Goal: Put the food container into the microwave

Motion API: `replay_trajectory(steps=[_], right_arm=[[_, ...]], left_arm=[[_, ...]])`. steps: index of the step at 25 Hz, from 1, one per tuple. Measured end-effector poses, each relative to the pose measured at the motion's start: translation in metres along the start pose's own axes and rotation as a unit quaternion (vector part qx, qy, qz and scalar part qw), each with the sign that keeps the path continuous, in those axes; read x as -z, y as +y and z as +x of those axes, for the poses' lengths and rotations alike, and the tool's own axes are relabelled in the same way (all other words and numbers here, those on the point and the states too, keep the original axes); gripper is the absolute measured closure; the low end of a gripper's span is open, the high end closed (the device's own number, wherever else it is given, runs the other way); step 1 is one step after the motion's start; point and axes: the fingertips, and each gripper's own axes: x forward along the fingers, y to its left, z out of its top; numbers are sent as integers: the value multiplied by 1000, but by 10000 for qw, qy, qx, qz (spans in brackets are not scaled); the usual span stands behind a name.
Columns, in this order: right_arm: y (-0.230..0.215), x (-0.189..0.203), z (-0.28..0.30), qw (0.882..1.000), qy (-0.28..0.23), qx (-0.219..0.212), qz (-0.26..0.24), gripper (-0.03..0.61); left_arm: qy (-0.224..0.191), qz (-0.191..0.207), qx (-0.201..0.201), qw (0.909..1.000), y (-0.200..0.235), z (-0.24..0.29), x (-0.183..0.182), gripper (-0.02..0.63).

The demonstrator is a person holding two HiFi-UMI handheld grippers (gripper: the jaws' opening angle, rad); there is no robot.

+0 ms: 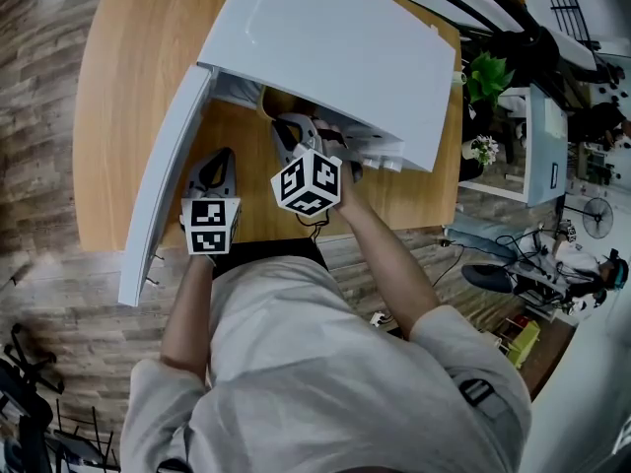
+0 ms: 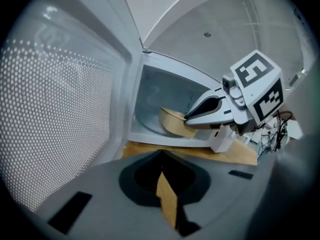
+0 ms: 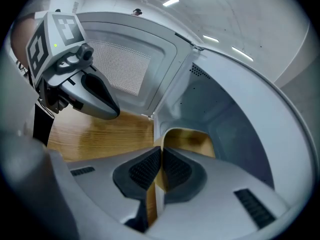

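Just inside microwave, right gripper pinches food container rim, walls clear.

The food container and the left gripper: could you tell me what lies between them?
In the left gripper view, only a strip of table and the microwave's front sill lie between the left gripper and the container.

One microwave, one food container, one table, two grippers: left gripper, right gripper.

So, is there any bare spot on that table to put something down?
Yes: the round wooden table is bare left of the white microwave's open door. Inside it is crowded: the right tool holds the tan food container; the left tool hangs outside.
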Motion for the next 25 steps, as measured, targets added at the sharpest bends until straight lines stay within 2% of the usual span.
replay_trajectory(steps=[25], right_arm=[[-19, -3, 27, 9995, 136, 228, -150, 557]], left_arm=[[42, -66, 23, 10000, 6, 6, 2, 601]])
